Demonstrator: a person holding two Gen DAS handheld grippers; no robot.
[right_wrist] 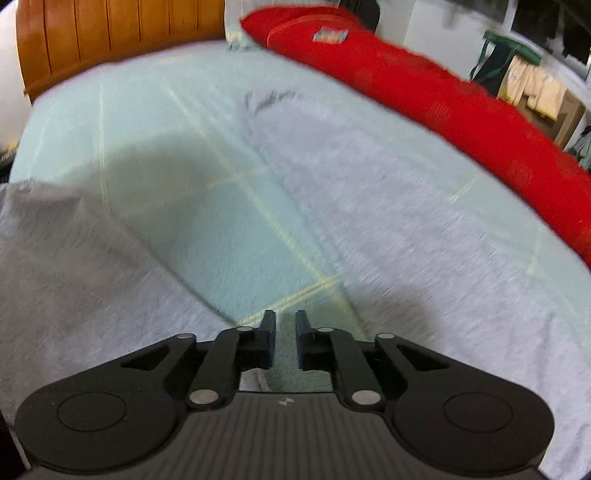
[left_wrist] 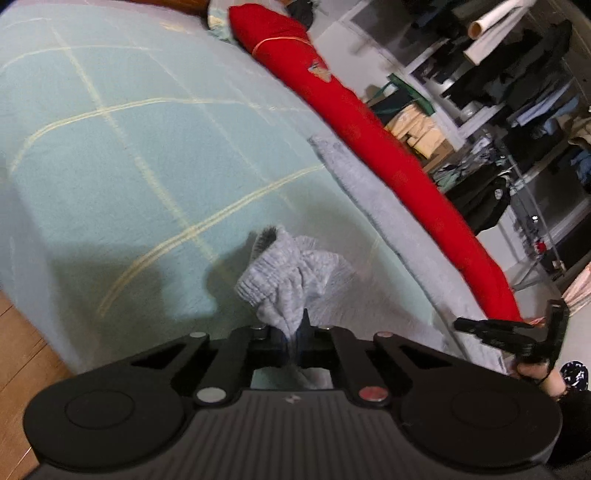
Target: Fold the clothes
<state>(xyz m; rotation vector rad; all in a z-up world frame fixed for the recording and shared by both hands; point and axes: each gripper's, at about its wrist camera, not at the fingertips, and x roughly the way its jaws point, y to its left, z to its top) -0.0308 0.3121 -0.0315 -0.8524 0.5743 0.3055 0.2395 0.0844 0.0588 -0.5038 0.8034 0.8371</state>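
Note:
A grey knit garment [left_wrist: 291, 269] is bunched at a ribbed edge, and my left gripper [left_wrist: 301, 325] is shut on that bunch just above the pale green blanket [left_wrist: 129, 166]. The rest of the grey garment [right_wrist: 369, 166] lies spread over the bed, with another part of it at the left [right_wrist: 74, 258]. My right gripper [right_wrist: 285, 317] hovers over the blanket with a narrow gap between its fingers and nothing in it. In the left wrist view the right gripper [left_wrist: 465, 325] shows at the bed's right edge, held by a hand [left_wrist: 535, 373].
A long red bolster [right_wrist: 443, 96] lies along the bed's far right side. A wooden headboard [right_wrist: 110, 33] stands at the back. Open shelves with hanging clothes [left_wrist: 517, 92] fill the room beyond the bed. Wooden floor [left_wrist: 22, 350] shows at the left.

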